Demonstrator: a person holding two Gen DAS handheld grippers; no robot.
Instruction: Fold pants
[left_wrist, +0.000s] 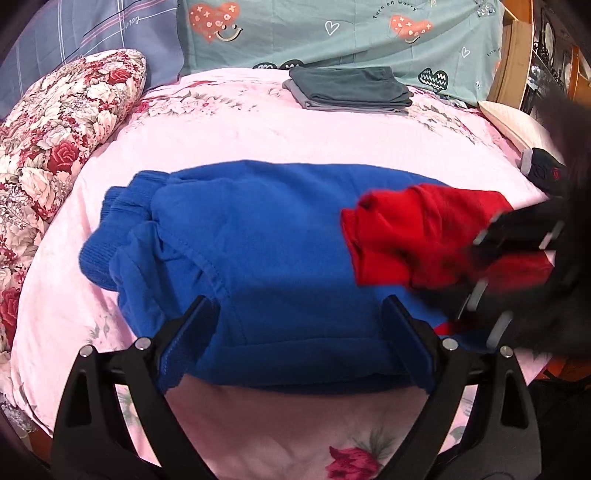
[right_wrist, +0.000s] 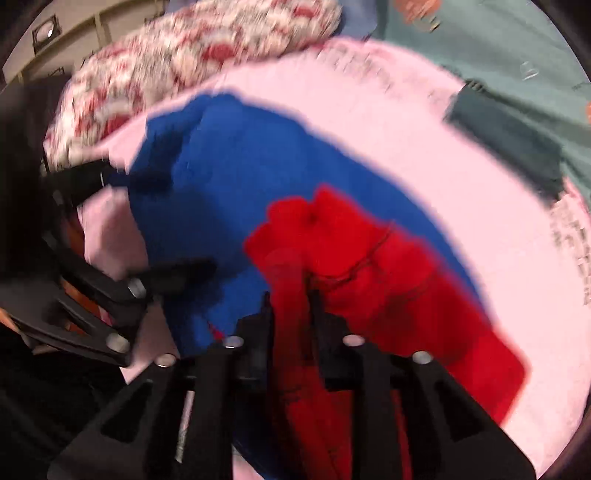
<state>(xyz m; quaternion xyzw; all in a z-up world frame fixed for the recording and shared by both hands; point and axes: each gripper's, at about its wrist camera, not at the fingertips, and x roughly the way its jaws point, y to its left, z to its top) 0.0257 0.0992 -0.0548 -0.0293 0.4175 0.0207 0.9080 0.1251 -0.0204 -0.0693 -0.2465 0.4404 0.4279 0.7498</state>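
The blue and red pants (left_wrist: 273, 236) lie partly folded on the pink bed sheet (left_wrist: 258, 125), blue cuffs at the left, red part (left_wrist: 417, 236) at the right. My left gripper (left_wrist: 299, 317) is open, fingers spread over the near blue edge. My right gripper (right_wrist: 290, 299) is shut on the red part of the pants (right_wrist: 362, 266) and holds it over the blue cloth (right_wrist: 236, 177); it shows blurred at the right of the left wrist view (left_wrist: 517, 258). The left gripper shows at the left of the right wrist view (right_wrist: 147, 229).
A stack of folded grey garments (left_wrist: 351, 90) lies at the far side of the bed. A floral quilt (left_wrist: 55, 147) is at the left, a teal pillow (left_wrist: 332, 33) behind. A small dark item (left_wrist: 543, 170) lies at the right edge.
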